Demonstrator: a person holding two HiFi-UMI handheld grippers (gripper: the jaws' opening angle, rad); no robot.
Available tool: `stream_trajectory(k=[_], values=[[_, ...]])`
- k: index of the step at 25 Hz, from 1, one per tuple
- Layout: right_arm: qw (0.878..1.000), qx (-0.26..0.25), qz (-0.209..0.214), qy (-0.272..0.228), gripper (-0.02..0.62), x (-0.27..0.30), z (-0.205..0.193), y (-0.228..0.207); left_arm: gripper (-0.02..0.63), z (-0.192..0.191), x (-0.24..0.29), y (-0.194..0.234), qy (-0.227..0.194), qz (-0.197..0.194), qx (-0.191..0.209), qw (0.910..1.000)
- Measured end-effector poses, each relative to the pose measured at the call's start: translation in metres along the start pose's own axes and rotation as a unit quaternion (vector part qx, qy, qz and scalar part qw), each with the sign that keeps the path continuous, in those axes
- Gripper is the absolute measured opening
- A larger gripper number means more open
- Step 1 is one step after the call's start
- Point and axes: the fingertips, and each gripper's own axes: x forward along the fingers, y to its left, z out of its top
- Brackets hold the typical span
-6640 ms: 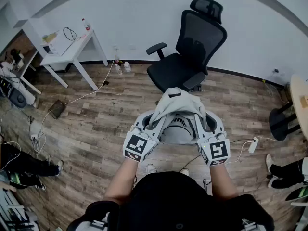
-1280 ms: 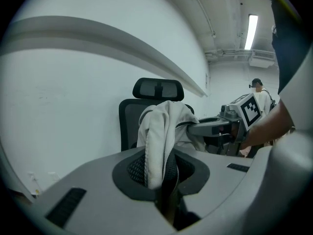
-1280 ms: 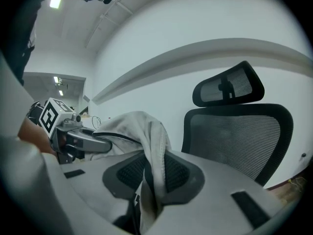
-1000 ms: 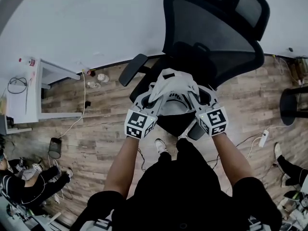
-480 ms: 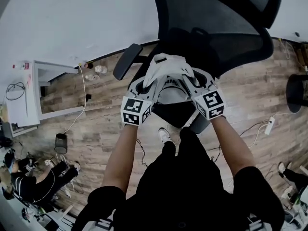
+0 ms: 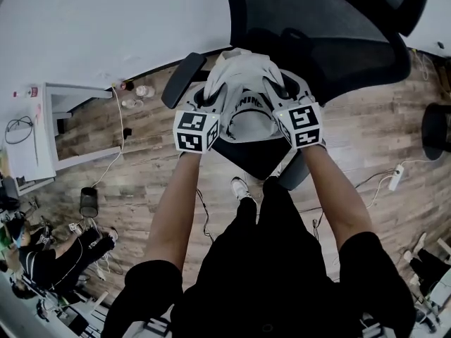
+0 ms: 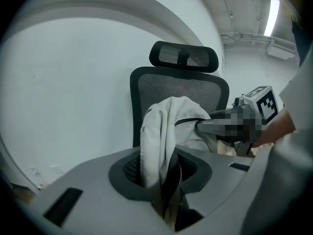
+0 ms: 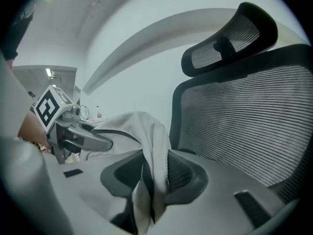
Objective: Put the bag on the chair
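Over the chair (image 6: 257,162) seat I hold the white bag (image 6: 243,72) by its top, stretched side to side between my left gripper (image 6: 210,92) and right gripper (image 6: 283,90), its body hanging down. Both jaws are easing open, cloth pinched between them. The backrest (image 6: 331,34) stands just behind and an armrest (image 6: 182,80) juts at my left.

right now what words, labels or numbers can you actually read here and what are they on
"NING": dark letters on the white bag, the visible end of a word; the rest is hidden in the folds.
Marker cubes: black-and-white square codes, no words.
Bottle on the white table: label too small to read.
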Motion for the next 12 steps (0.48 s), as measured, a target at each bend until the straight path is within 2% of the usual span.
stream_trajectory(k=[9,12], values=[[1.000,-0.016,-0.006,-0.002,0.164,-0.003,-0.003,-0.005,0.109,0.001,0.004,-0.007,-0.001,0.012,0.016,0.9998],[1.000,-0.022,-0.009,-0.001,0.179,-0.008,-0.006,-0.002,0.128,0.000,0.002,-0.008,-0.005,0.025,0.020,0.9995]])
